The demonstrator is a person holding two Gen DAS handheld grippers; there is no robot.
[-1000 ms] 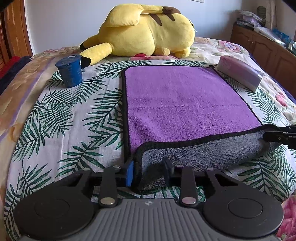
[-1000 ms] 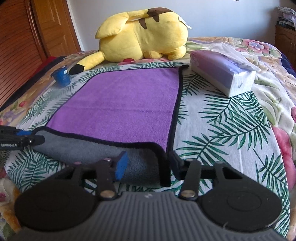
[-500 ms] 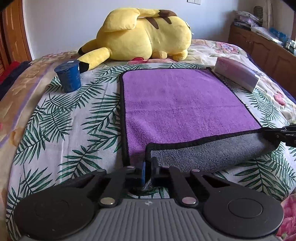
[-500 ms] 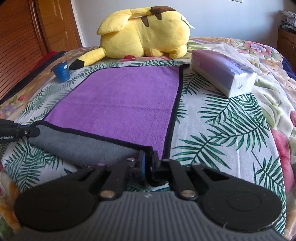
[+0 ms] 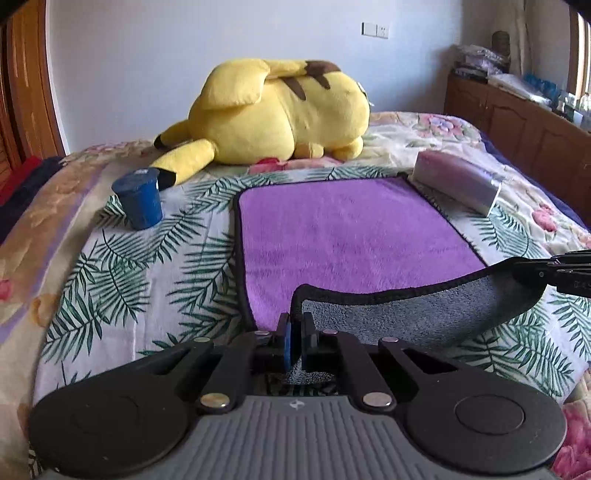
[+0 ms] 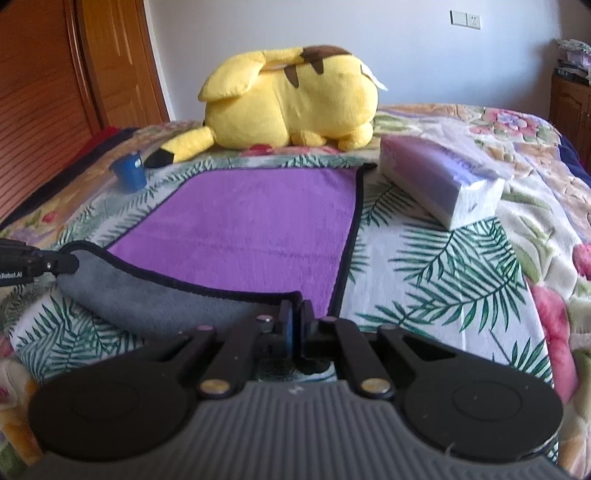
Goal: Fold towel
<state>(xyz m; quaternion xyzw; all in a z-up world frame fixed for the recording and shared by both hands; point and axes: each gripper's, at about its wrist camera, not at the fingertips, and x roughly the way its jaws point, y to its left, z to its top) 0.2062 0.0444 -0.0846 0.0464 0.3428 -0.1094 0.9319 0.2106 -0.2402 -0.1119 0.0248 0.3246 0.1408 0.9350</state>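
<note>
Plush purple towel (image 5: 354,236), black-edged, grey underside curled up at its near edge; left gripper (image 5: 295,334) and right gripper (image 6: 295,325) each pinch a near corner.

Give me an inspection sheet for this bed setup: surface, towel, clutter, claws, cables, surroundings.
Surface: bed with a palm-leaf cover.
Job's things: purple towel lying flat, its near edge lifted and turned over so the grey underside shows.
Clutter: blue cup left of the towel; tissue pack at the towel's far right corner; yellow plush toy beyond the towel.
Claws: left claw shut on the towel's near left corner; right claw shut on the near right corner.
Cables: nothing seen.
Surroundings: wooden door at left, wooden cabinet at right, wall switch.
</note>
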